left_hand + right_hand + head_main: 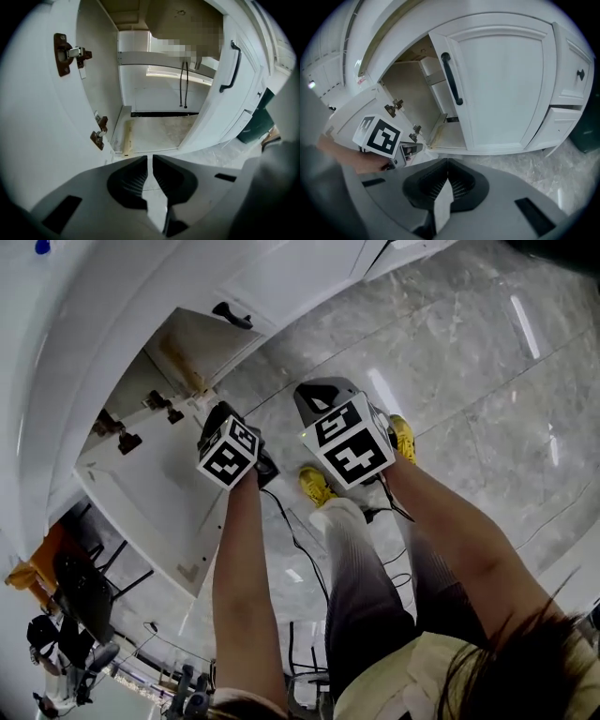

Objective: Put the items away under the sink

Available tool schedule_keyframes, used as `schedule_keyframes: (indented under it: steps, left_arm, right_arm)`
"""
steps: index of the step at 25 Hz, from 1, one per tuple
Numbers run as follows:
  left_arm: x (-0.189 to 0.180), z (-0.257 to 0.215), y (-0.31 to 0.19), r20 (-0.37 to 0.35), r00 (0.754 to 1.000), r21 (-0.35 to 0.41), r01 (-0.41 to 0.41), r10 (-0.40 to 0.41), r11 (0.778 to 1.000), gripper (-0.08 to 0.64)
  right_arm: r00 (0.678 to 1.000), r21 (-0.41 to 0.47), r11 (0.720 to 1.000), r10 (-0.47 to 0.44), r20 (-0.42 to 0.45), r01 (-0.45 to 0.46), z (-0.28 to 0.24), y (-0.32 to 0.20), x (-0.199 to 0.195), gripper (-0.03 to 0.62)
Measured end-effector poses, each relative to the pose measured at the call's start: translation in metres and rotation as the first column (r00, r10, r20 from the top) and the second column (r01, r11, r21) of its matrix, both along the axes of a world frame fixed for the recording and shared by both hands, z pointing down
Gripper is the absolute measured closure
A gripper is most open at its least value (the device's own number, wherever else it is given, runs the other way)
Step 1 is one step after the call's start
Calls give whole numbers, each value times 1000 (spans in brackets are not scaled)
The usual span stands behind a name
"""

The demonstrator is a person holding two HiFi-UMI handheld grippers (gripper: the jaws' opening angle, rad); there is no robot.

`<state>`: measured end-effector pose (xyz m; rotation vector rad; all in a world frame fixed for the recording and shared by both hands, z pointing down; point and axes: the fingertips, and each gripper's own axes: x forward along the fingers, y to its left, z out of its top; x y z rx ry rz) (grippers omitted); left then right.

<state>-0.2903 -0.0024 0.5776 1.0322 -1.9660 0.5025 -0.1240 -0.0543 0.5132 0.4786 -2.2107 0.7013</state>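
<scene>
White cabinet (154,129) under the sink stands with both doors swung out. Left door (42,117) is wide open; two brown hinges (65,54) sit on its inner face, one near the top edge and one near the bottom edge. Right door (506,84) stands partly open and carries an upright black handle (451,77) near its free edge.

Cabinet interior: the floor panel is pale and stained, with a light strip lying along its left edge. Two thin dark hoses (183,84) hang down at the back, right of centre, ending above the rear edge of the floor panel.

Left gripper (150,160) is held in front of the opening, close to the left door and pointed down toward the front edge of the cabinet floor. Its jaws stand almost together, with only a thin slit between the pads. Nothing is held between them.

Right gripper (446,164) is held further out from the cabinet, to the right of the left gripper and facing the right door. Its jaws meet at the tips and grip nothing.

Grey marble floor (450,362) lies below both grippers, and the person's yellow shoes (314,486) stand on it.
</scene>
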Motion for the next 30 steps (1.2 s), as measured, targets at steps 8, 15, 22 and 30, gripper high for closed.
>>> schedule_keyframes:
  steps: [8,15,22,30]
  left_arm:
    - [20,-38,13,-46,999,21,7,-6,1000,502]
    - [44,-88,19,-44,999,56,-27,30,998,503]
    - [52,-156,23,3,1000,124,-16,15,992,505]
    - [73,-213,34,-9,1000,166,-25,27,986,508]
  right_arm:
    - [999,-6,999,36,9,-36,-27,2,11,568]
    - [999,10,999,40,14,-40,-62,5,16,568]
    - [997,24,999,48,53,-49,-100,4,16,568]
    - [996,10,998,63,65,-64,-136,16,30,568]
